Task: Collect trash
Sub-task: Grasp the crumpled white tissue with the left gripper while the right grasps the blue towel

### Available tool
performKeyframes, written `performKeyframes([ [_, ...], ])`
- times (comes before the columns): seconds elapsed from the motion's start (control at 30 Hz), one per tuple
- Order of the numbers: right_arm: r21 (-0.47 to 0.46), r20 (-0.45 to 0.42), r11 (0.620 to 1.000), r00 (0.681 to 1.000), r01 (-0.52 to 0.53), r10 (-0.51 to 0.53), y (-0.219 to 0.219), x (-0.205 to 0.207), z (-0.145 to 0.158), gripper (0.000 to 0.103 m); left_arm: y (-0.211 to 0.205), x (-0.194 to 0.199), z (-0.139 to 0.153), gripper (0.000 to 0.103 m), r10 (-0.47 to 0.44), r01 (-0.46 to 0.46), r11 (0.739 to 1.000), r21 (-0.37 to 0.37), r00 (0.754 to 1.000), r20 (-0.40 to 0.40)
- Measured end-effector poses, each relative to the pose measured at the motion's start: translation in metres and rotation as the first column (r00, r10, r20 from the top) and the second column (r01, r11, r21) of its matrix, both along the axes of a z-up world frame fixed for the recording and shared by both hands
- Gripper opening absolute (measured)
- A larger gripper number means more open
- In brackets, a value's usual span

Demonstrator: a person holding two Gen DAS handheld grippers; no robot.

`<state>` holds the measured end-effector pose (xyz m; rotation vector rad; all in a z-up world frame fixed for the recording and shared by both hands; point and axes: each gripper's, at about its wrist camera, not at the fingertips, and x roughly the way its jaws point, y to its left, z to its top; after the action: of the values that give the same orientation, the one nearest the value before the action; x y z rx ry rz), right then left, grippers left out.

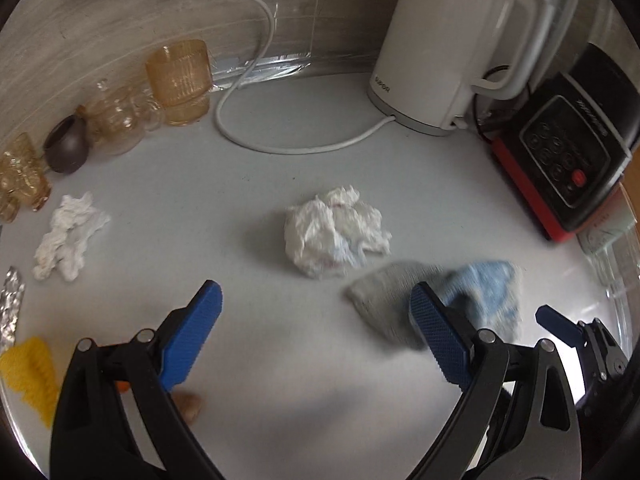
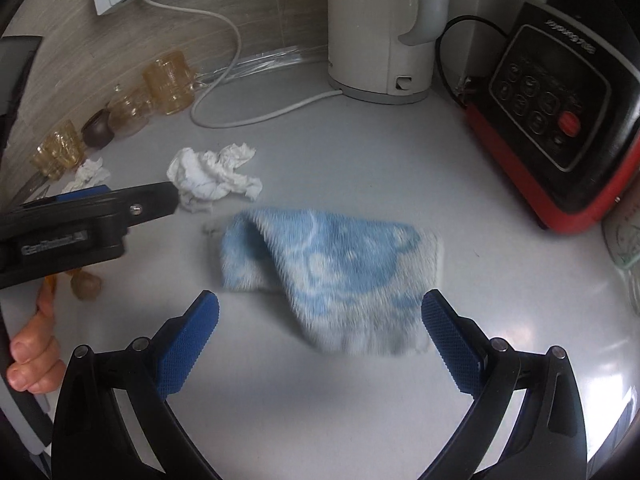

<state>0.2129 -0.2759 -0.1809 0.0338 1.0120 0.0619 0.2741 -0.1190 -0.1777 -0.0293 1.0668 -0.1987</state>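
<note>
Two grippers: both over the counter (image 1: 248, 168), neither holding a thing.
Left gripper (image 1: 316, 336): jaws spread wide and empty, aimed at the tissue ball (image 1: 336, 236), which lies at twelve o'clock just ahead of the tips.
Right gripper (image 2: 320, 340): jaws wide open too, nothing between them; the cloth (image 2: 332, 272) lies crumpled at twelve o'clock, its near edge between the tips, touching or not I cannot tell.
Other trash: a second tissue (image 1: 68, 236) at nine o'clock in the left view, foil (image 1: 10, 308) near the left rim, a small brown scrap (image 1: 188, 404) down by the left finger.
Bystanders: kettle (image 1: 436, 48) at the back, glasses (image 1: 176, 80) at ten o'clock, a red-and-black appliance (image 1: 568, 160) at two o'clock.
Step, as I read it: the approach, picking a first piece.
Next move: my call is the left gripper eases forward, straddles the tissue ball, then closes softly, since paper crushes and slips.
Watch: the cloth is probably not trash; best leave it alone.
</note>
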Motion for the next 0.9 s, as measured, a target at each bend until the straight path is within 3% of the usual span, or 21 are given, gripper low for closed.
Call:
performKeyframes([
  [0.5,0.019,-0.001,0.999,0.999,0.039,-0.039,0.014,0.043,-0.021,0.101,-0.01,0.057,-0.039,0.088,0.063,-0.061,0.997,0.046,0.997,-0.044],
  [0.7,0.009,0.002,0.999,0.999,0.043,-0.043,0.012,0.047,-0.025,0.086,-0.018,0.064,-0.047,0.064,0.068,-0.063,0.995,0.075,0.996,-0.065],
  [0.9,0.013,0.01,0.999,0.999,0.049,-0.049,0.003,0.045,-0.022,0.056,-0.016,0.067,-0.046,0.033,0.074,-0.071,0.996,0.054,0.995,-0.061],
])
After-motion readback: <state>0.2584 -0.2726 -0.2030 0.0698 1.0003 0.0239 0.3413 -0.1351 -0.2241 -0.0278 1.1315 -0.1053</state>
